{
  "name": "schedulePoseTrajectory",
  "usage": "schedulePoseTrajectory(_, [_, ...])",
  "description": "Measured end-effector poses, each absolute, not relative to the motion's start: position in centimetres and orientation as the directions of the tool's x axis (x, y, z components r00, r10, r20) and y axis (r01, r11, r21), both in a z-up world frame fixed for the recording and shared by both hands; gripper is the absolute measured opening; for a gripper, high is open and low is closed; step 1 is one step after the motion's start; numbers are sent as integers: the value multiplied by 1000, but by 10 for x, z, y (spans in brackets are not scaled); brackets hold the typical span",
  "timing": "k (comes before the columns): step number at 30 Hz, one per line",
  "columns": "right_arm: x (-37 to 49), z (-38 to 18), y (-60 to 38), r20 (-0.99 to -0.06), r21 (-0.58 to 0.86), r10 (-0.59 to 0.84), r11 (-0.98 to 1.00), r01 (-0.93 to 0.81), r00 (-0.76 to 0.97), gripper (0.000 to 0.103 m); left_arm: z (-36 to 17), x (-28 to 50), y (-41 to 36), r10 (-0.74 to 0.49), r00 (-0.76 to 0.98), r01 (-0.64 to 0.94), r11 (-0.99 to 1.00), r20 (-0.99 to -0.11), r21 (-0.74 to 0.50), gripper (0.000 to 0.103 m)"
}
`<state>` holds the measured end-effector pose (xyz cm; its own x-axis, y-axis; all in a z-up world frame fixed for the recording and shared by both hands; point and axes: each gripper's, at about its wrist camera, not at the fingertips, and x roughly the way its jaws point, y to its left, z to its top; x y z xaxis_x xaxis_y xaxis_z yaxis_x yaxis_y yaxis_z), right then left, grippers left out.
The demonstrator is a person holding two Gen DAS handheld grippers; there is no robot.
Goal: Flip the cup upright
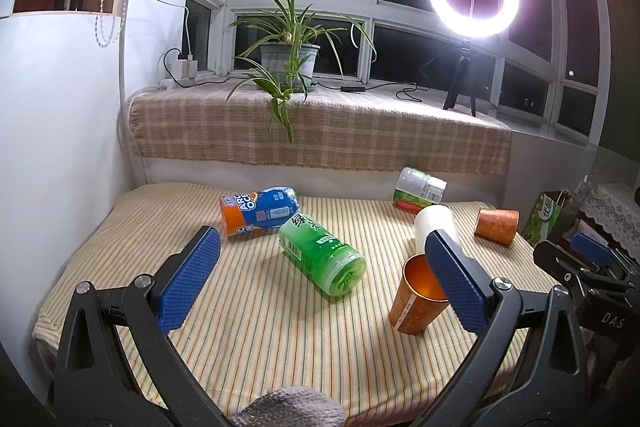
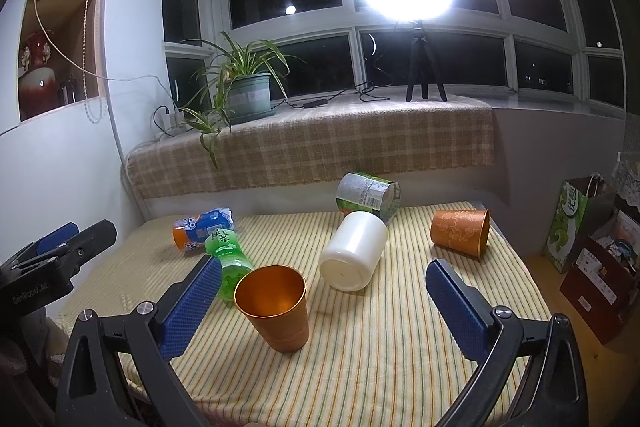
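One orange cup (image 2: pixel 274 307) is seen standing upright, mouth up, on the striped cloth of the bench (image 2: pixel 360 367). A second orange cup (image 2: pixel 460 233) lies on its side near the far right corner of the bench, mouth turned to the right. This second cup is judged to be the one left to flip.

The lying cup should be approached by the right tool (image 2: pixel 324 303) from the near side, with the pads placed across the cup wall near its middle. Thin metal walls are likely to slip, so a firm, centred grip is advised. The cup should be lifted clear before it is rotated, then set down flat on its base. The white container (image 2: pixel 354 251), lying between the two cups, should be avoided.

The right tool is held low over the near edge, pointed forward, jaws spread wide and holding nothing. The left tool (image 1: pixel 322 279) is likewise spread and empty, aimed past the green bottle (image 1: pixel 322 257).
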<state>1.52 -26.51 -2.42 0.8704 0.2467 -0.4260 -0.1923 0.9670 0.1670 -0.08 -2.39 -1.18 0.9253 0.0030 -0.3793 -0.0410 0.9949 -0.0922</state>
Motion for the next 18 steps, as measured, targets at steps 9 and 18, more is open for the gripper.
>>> schedulePoseTrajectory(9, [15,-25,-265,-429,166,250,966,-197,868,103,-11,-3,-26,-2,924,-35,995,-383,-89,103])
schedulePoseTrajectory(18, [16,-25,-267,-432,170,252,966,-196,866,103,-11,-2,-27,-2,924,-35,995,-383,-90,103])
